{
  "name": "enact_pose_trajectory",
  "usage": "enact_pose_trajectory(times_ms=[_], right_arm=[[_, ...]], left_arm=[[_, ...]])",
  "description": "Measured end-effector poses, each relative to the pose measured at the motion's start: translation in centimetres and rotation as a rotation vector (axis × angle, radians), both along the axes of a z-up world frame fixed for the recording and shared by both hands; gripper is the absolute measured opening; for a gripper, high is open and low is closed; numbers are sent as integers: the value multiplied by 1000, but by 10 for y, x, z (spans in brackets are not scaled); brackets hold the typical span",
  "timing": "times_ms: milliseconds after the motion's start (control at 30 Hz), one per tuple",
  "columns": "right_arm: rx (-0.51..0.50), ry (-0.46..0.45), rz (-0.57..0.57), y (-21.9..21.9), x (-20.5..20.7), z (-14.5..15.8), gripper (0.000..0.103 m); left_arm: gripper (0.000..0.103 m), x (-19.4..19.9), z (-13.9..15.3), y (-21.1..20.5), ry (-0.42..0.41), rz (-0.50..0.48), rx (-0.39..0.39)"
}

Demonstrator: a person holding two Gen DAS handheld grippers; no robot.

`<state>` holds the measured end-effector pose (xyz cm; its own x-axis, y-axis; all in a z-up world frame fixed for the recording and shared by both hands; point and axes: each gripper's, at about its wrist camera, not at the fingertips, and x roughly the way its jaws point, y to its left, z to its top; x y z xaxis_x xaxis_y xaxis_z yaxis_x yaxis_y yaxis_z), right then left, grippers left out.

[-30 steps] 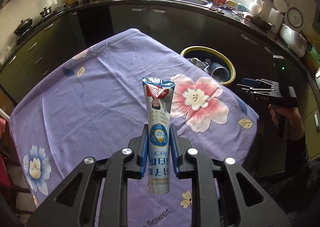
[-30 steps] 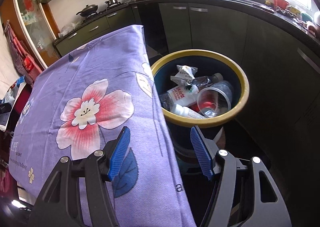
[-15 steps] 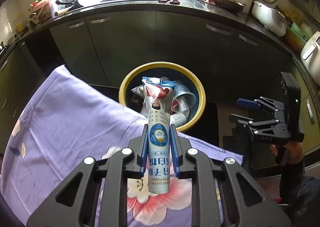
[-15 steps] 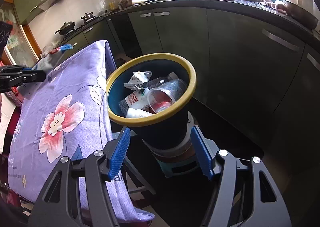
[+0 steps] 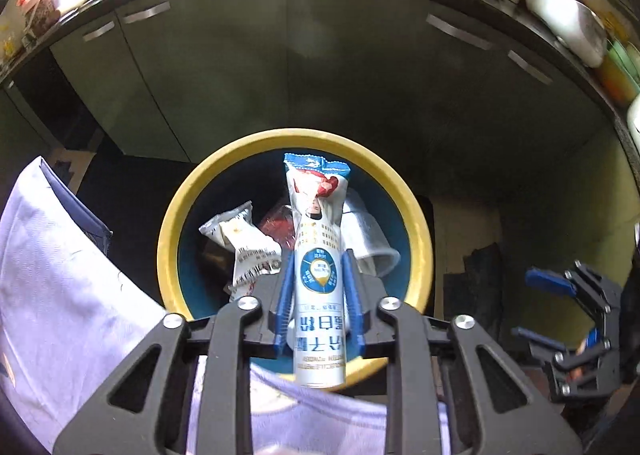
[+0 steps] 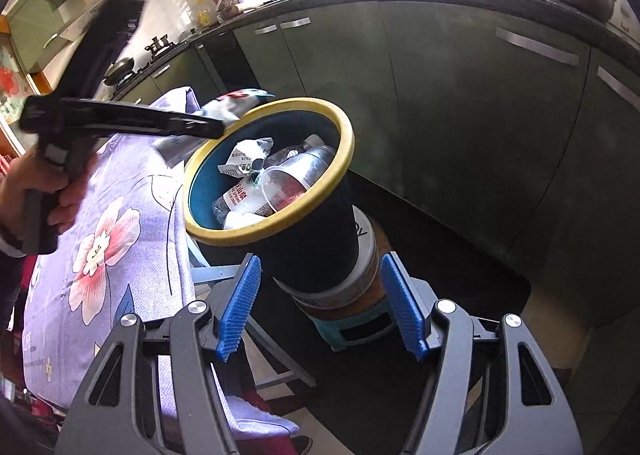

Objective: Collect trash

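Note:
A tall white and blue powder packet (image 5: 318,215) stands between the blue pads of my left gripper (image 5: 319,267), whose jaws are opening while the pads still touch its sides. The packet hangs right over the yellow-rimmed blue trash bin (image 5: 168,247), which holds wrappers, bottles and a clear cup. In the right wrist view the left gripper (image 6: 120,119) reaches over the bin (image 6: 348,143) with the packet's tip (image 6: 236,101) showing. My right gripper (image 6: 322,259) is open and holds nothing, low in front of the bin's side; the left wrist view shows that right gripper (image 5: 560,307) off to the right.
The table with the purple flowered cloth (image 6: 120,255) lies left of the bin, its edge close to the rim. The bin stands on a can atop a small stool (image 6: 352,331). Green kitchen cabinets (image 6: 460,115) curve behind, with a cluttered counter above.
My left gripper carried the packet from over the table to right above the bin and dipped lower. Its jaws have spread slightly. The right gripper swung right, away from the table.

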<state>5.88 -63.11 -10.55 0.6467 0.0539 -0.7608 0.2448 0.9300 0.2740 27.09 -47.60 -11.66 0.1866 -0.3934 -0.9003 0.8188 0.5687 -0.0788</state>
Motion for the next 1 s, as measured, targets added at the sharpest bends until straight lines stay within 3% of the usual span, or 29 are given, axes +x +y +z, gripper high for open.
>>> enact_pose_trajectory(times_ms=[33,100,267,433,600,733,800,933,1000], right_arm=[[3,-2,-1,0,0,0,63],[5,-6,-4,0,0,1,64],[0,-22,10,5,-3,7,64],[-10,-32,61,24,0,14,66],[-47,-51,149,60,5,26,67],[-75,-79,233,97,7,39,74],[-93,-88,276,119,7,44,77],[-130,-120,339,154,5,57,96],[-156,-144,344,168,0,65,98]], left_arm=[[52,3,-2,0,-11,9,6],[65,6,0,0,-63,39,14],[67,-5,24,32,-60,71,-44],[90,-44,64,107,-142,130,-157],[93,-90,89,202,-195,252,-240],[96,-130,102,282,-249,401,-297],[96,-146,108,315,-298,479,-286],[96,-178,113,380,-384,632,-263],[96,-189,115,405,-410,694,-262]])
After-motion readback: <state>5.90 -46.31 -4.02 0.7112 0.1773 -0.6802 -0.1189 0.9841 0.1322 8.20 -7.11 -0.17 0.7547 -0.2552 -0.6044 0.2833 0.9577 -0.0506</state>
